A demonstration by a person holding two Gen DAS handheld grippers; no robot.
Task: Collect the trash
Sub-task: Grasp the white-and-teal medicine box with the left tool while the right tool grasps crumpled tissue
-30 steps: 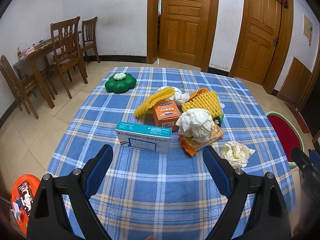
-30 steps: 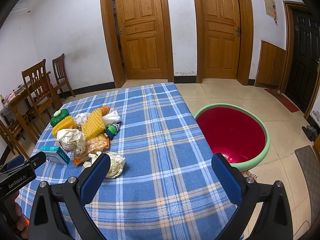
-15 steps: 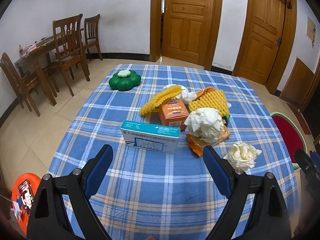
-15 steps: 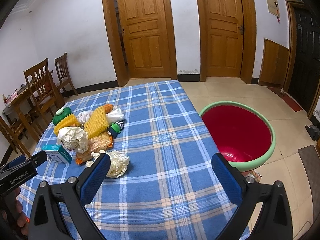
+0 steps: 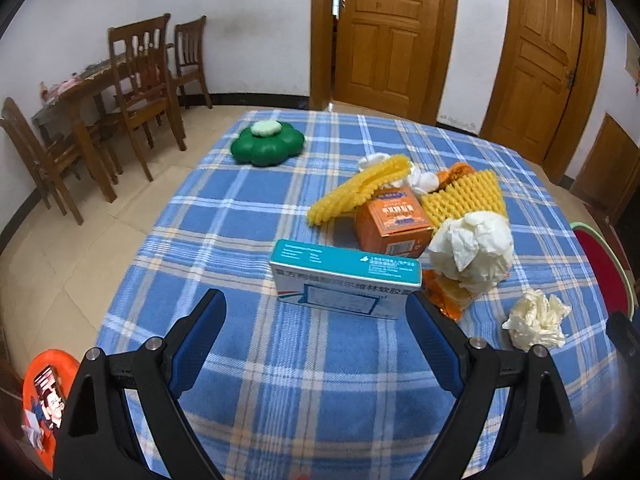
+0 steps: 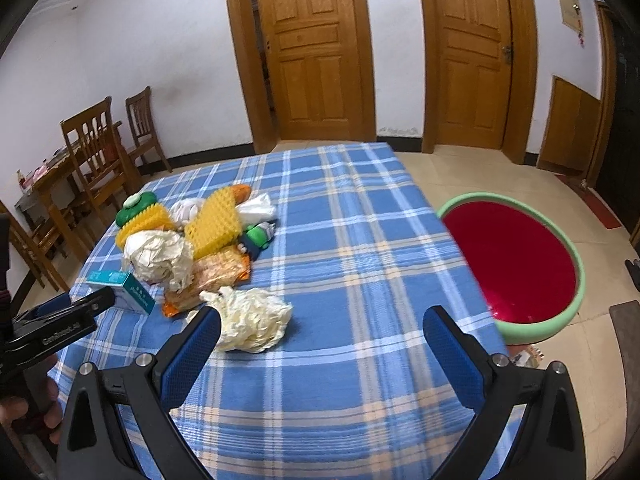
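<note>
Gaping wide, left tongs (image 5: 316, 316) face the teal box (image 5: 346, 278) mid-worktop; right tongs (image 6: 322, 330), equally spread, hover beside crumpled paper (image 6: 250, 318).

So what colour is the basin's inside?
Red inside the basin, green rim; right wrist view shows it best.

Red basin (image 5: 600, 272): at the right edge of the left wrist view we see only a sliver; the frame cuts off the rest.
Snack bag (image 5: 448, 300): we see only its orange edge, the rest lies under the big paper wad (image 5: 472, 248).
Teal box (image 6: 120, 286): in the right wrist view its print is too small for us to read.
Orange thing (image 5: 44, 384): lower left, cut off; we cannot tell what it is.
</note>
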